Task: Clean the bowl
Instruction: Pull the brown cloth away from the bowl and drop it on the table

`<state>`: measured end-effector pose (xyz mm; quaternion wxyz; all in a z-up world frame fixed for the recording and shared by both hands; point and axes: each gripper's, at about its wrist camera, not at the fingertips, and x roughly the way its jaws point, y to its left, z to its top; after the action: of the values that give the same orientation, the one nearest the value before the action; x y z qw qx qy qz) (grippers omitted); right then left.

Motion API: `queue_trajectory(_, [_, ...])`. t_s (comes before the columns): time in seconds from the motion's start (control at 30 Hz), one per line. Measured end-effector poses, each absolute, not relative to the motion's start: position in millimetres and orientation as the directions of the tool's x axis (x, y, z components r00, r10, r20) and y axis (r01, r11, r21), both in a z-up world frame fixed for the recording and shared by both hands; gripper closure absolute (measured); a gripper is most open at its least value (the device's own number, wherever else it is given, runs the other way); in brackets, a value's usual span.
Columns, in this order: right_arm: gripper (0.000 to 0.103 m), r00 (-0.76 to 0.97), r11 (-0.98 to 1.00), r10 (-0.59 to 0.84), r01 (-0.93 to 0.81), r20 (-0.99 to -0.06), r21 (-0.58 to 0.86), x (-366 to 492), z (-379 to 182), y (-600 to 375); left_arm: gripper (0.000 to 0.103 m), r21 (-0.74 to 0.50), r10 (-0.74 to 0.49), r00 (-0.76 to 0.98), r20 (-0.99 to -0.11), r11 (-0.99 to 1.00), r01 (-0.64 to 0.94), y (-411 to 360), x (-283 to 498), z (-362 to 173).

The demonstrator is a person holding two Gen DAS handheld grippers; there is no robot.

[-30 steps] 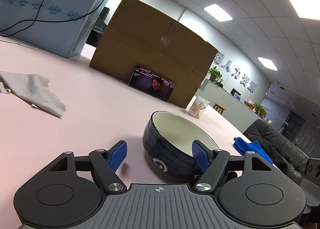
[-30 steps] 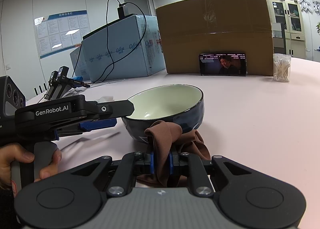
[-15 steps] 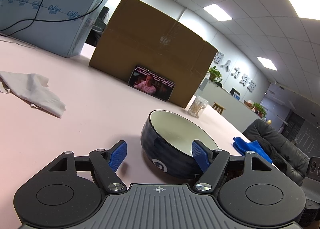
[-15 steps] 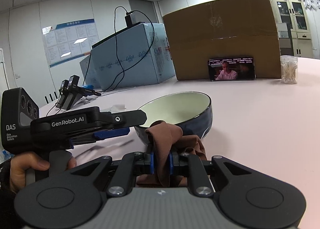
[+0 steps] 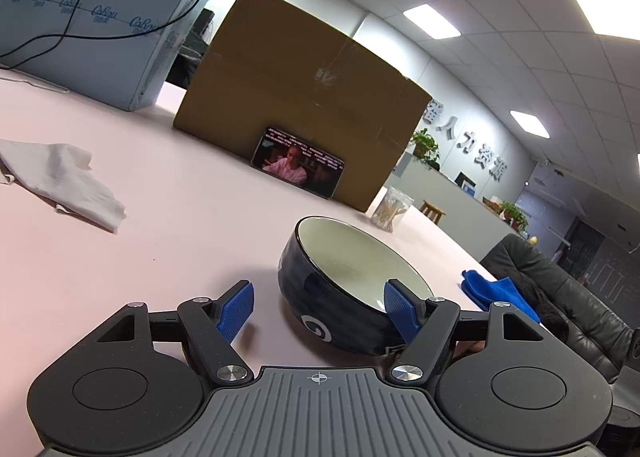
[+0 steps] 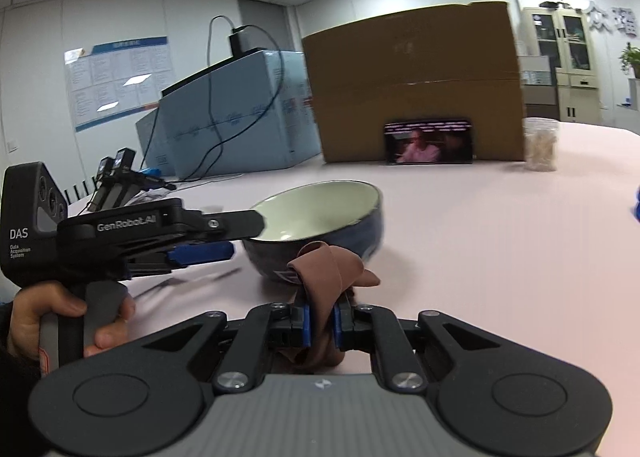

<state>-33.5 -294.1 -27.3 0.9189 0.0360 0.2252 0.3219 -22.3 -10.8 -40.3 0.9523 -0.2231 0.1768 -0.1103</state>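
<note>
— What does the bowl look like, and where is it?

— The bowl (image 5: pixel 344 285) is dark blue outside with a white spiral mark on its near wall, pale cream inside with a thin dark rim. It stands upright on the pink counter (image 5: pixel 168 225), just ahead of both my tools.

— And your tools?

— My left tool (image 5: pixel 320 307) stands partly open. Its right blue pad reaches over the bowl's near rim; the left pad is out over the bare counter, clear of the wall. I cannot tell whether the right pad touches the rim. My right tool (image 6: pixel 321 323) is clamped tight on a brown cloth (image 6: pixel 326 269), which bunches up above the pads in front of the bowl's near side. My left hand (image 6: pixel 60 321) grips the other tool's handle.

— What else is around?

— A crumpled white cloth (image 5: pixel 64 181) lies to the far left. A large cardboard box (image 5: pixel 304 97) stands at the far side with a phone (image 5: pixel 298 163) leaning against it, screen lit. A clear container of cotton swabs (image 5: pixel 390 209) is right of the box, a blue cloth (image 5: pixel 496 293) at the right edge, and a pale blue box (image 5: pixel 92 29) with a black cable is far left. It is an office with ceiling panel lights.
</note>
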Motion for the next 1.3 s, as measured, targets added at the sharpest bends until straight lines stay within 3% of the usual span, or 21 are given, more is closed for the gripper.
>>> queue_trajectory(0.27, [0.090,0.722,0.815,0.573,-0.552,-0.387,0.177,-44,-25,-318,0.030,-0.460,-0.293,0.913,-0.284,0.877,0.138,-13,-24,-40])
queue_trajectory(0.33, [0.072,0.737,0.831,0.543,-0.539,-0.401,0.136,-45,-24,-317,0.030,-0.461,-0.293,0.913,-0.284,0.877,0.138,-14,-25,-40])
queue_trajectory(0.37, [0.049,0.752,0.845,0.519,-0.524,-0.406,0.110,-45,-23,-316,0.030,-0.461,-0.293,0.913,-0.283,0.876,0.139,-15,-26,-41])
queue_trajectory(0.4, [0.034,0.762,0.852,0.505,-0.515,-0.405,0.093,-45,-22,-315,0.030,-0.462,-0.294,0.913,-0.283,0.876,0.139,-15,-26,-41])
queue_trajectory(0.6, [0.017,0.806,0.868,0.465,-0.497,-0.366,0.009,-44,-12,-316,0.024,-0.464,-0.288,0.915,-0.284,0.876,0.132,-16,-28,-40])
queue_trajectory(0.73, [0.013,0.826,0.875,0.459,-0.485,-0.328,0.003,-42,-6,-321,0.021,-0.464,-0.284,0.915,-0.286,0.877,0.127,-15,-27,-40])
queue_trajectory(0.9, [0.009,0.801,0.819,0.549,-0.572,-0.240,-0.033,-50,3,-321,0.018,-0.455,-0.278,0.916,-0.289,0.882,0.124,-16,-29,-39])
queue_trajectory(1.03, [0.009,0.702,0.716,0.632,-0.691,-0.329,-0.099,-45,3,-305,0.017,-0.456,-0.277,0.915,-0.293,0.882,0.121,-16,-28,-39])
queue_trajectory(1.17, [0.009,0.649,0.655,0.614,-0.736,-0.448,-0.169,-36,-5,-293,0.017,-0.457,-0.274,0.916,-0.293,0.882,0.118,-15,-28,-39])
queue_trajectory(1.3, [0.009,0.577,0.608,0.637,-0.784,-0.511,-0.128,-36,-10,-302,0.017,-0.440,-0.265,0.921,-0.287,0.890,0.119,-16,-30,-38])
